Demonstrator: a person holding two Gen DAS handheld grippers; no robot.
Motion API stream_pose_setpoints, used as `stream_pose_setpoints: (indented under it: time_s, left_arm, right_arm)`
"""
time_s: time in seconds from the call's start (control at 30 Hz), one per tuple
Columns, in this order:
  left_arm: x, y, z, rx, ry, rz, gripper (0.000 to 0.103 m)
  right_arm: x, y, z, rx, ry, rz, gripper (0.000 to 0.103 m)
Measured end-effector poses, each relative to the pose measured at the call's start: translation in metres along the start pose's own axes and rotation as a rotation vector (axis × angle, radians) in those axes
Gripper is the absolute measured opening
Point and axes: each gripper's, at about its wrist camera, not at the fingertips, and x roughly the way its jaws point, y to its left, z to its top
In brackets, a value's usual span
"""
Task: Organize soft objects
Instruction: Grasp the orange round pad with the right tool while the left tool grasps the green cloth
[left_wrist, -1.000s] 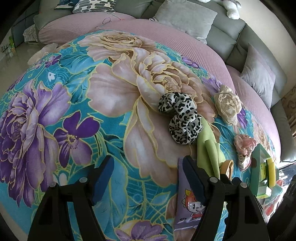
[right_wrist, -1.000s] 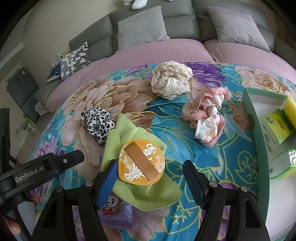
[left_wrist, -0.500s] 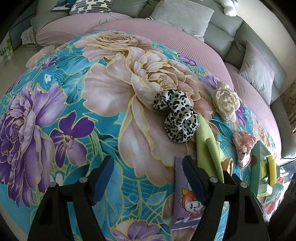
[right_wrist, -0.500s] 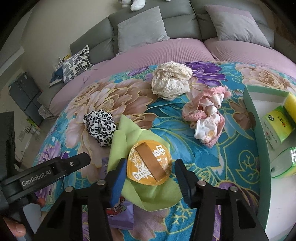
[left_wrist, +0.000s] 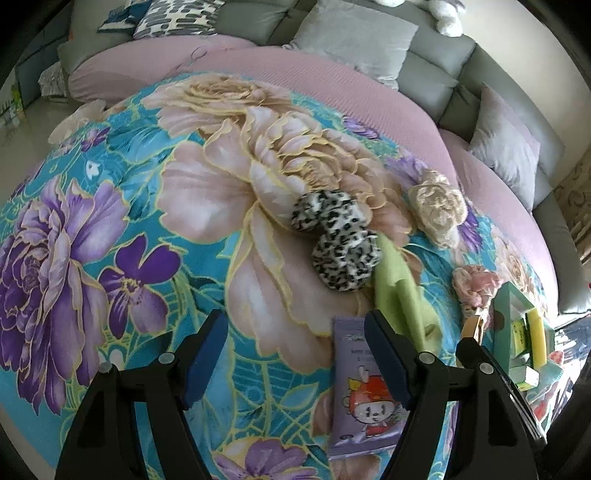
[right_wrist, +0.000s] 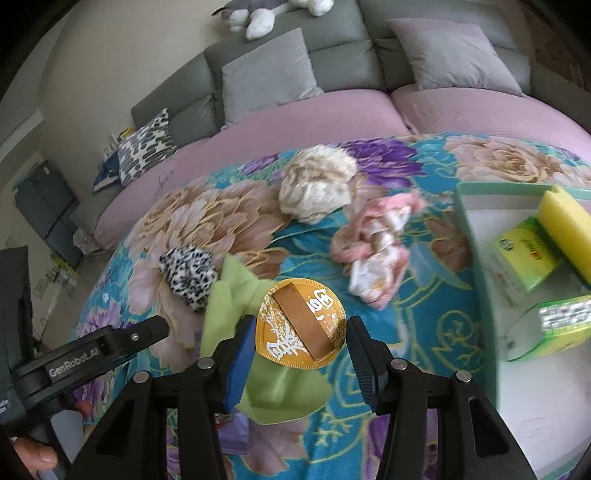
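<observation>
The gold disc, face-on only from the right wrist, sits between the part-open right claw, seemingly unpinched.

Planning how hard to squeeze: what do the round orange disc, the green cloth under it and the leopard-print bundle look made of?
Orange disc: seemingly stiff card or foil, glossy, holding a flat round shape. Green cloth: soft matte fabric, folded and creased. Leopard-print bundle: plush, fuzzy fabric, bunched in rounded puffs.

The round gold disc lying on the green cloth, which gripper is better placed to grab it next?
Right. The right gripper is open with its fingers either side of the round gold disc on the green cloth. The left gripper is open over bare floral blanket.
</observation>
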Motion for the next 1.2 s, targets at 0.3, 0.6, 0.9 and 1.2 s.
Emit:
stream_pose_setpoints:
  time_s: [0.3,0.6,0.9,1.2]
  left_arm:
    - [-0.004,-0.035,-0.006,0.099,-0.017,-0.066,0.077]
    - [0.003,-0.065,-0.019,0.197,-0.003,-0.05,0.071]
    - [0.022,-0.085,-0.03,0.279,0.036,-0.002,0.043]
    - [0.028,-0.098,-0.036,0.336,0.017,0.034,0.016]
  right_arm:
    - [-0.027,-0.035,0.008,0.058,-0.06,-0.074,0.052]
    - [-0.056,-0.052,0.013,0.083,-0.12,-0.099,0.052]
    - [-0.059,-0.056,0.012,0.089,-0.116,-0.091,0.052]
    - [-0.062,-0.062,0.011,0.105,-0.117,-0.081,0.052]
